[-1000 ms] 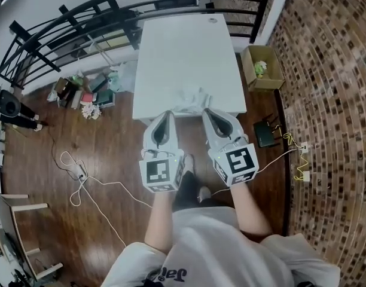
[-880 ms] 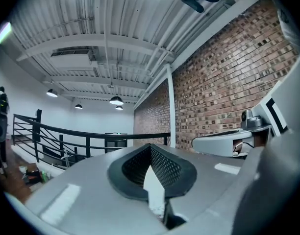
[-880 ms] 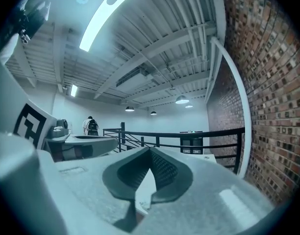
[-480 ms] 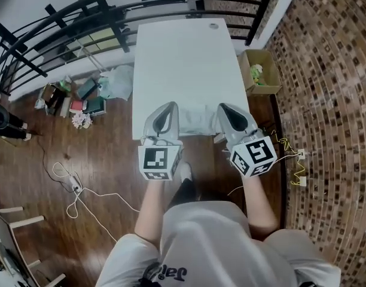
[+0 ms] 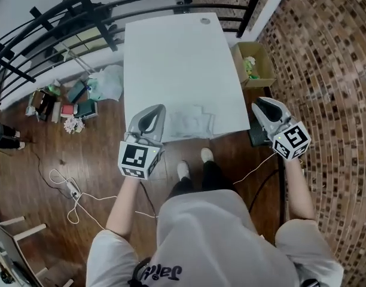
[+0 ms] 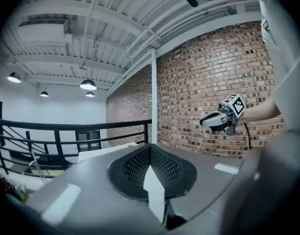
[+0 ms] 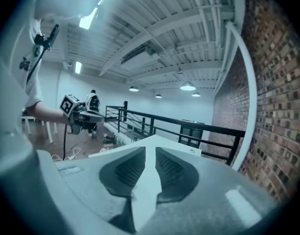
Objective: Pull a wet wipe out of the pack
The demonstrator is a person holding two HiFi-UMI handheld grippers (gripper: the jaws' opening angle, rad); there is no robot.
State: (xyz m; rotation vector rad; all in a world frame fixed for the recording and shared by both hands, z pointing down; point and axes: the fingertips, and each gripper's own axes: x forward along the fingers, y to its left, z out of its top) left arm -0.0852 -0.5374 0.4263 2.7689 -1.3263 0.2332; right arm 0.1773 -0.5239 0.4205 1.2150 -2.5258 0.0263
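Wet wipe (image 5: 192,121) on desk (image 5: 171,46), hand-held grippers wide apart

Spread pale and rumpled near the desk's front edge. Left hand-held gripper (image 5: 155,111) just beside the wipe's left edge, over the desk's front corner, pads shut tip to tip; white wedge low between them, too unclear to name. Right hand-held gripper (image 5: 261,102) well clear, out past the desk's right edge above the wooden floor (image 5: 69,154), jaws just been opening to a narrow slit, nothing between them. Cardboard box (image 5: 253,64) on the floor between desk and brick wall (image 5: 326,70); black railing (image 5: 81,17) beyond the desk's far end.
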